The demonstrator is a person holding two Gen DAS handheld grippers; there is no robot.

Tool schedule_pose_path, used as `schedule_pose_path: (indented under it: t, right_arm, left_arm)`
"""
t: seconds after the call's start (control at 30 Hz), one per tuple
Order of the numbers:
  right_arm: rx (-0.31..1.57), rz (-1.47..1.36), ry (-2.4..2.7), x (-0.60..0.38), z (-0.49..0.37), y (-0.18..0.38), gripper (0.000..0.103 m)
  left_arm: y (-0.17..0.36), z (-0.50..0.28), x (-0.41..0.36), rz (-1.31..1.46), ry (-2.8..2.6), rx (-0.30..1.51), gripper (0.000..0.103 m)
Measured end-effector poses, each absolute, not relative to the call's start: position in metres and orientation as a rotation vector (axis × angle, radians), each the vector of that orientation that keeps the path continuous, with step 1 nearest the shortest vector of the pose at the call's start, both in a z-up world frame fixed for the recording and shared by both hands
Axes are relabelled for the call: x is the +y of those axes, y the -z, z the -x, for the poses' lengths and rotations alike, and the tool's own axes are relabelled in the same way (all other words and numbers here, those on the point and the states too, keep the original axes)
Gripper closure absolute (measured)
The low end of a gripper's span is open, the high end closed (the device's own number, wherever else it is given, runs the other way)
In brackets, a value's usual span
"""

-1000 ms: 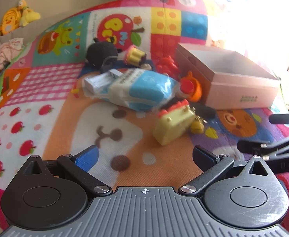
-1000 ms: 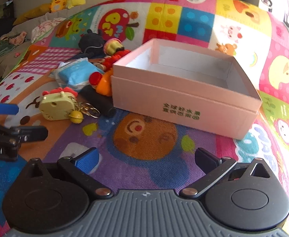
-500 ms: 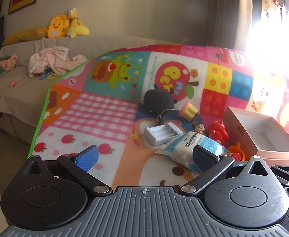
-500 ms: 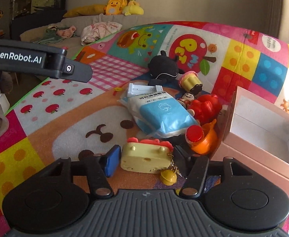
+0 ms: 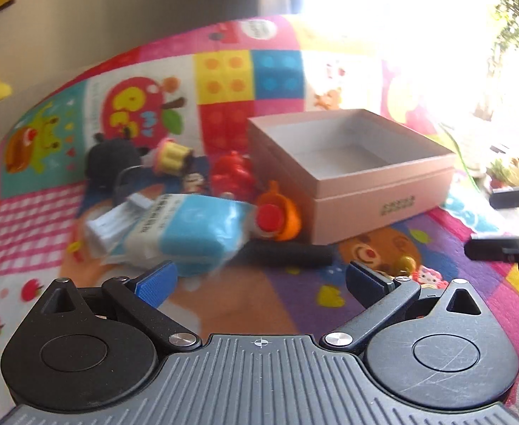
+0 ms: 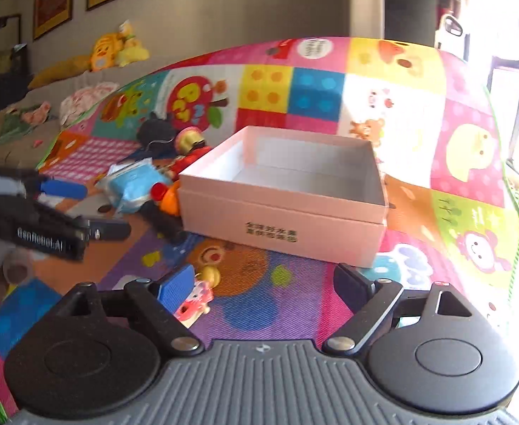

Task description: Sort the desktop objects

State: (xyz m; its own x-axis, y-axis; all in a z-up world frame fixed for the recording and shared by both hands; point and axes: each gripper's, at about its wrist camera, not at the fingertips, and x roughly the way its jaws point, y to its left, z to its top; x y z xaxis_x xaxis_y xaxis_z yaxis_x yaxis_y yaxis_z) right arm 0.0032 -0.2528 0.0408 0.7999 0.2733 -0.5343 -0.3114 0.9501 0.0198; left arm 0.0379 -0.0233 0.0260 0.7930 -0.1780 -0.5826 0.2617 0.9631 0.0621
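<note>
Both hand-held grippers wide open, nothing gripped: left (image 5: 259, 279), right (image 6: 264, 283). Toy pile incl. blue pack (image 5: 188, 230) left of empty pink box (image 6: 284, 205); keychain toy (image 6: 195, 297) lies at right's blue finger. Risk: off-centre closing could nudge the toy away.

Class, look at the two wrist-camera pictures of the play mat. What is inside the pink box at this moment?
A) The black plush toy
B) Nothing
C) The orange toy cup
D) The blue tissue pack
B: in both views the pink box shows only its bare white floor, while the blue tissue pack, orange toy cup and black plush toy lie on the mat beside it.
</note>
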Motion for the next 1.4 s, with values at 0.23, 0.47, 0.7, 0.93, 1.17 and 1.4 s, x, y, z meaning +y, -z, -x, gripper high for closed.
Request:
schedule_pose_path:
  t: [0.23, 0.47, 0.7, 0.93, 1.17, 1.4]
  right_arm:
    - [0.595, 0.022, -0.277, -0.258, -0.017, -0.028, 0.013]
    - [0.659, -0.015, -0.269, -0.258, -0.027, -0.01, 0.007]
    - [0.673, -0.056, -0.241, -0.262, -0.029, -0.008, 0.005]
    - [0.684, -0.057, -0.238, -0.263, -0.032, -0.005, 0.004]
    - [0.687, -0.058, -0.232, -0.263, -0.032, -0.005, 0.003]
    - [0.69, -0.046, -0.237, -0.26, -0.033, -0.005, 0.002]
  left_arm:
    - [-0.008, -0.086, -0.033, -0.093, 0.352, 0.672, 0.0]
    - [-0.009, -0.095, -0.021, -0.061, 0.389, 0.684, 0.0]
    - [-0.003, -0.099, -0.041, -0.094, 0.363, 0.672, 0.0]
    - [-0.005, -0.09, -0.039, -0.121, 0.342, 0.657, 0.024]
    - [-0.008, -0.068, -0.033, -0.131, 0.355, 0.663, 0.024]
    - [-0.023, -0.024, -0.024, -0.136, 0.433, 0.649, 0.015]
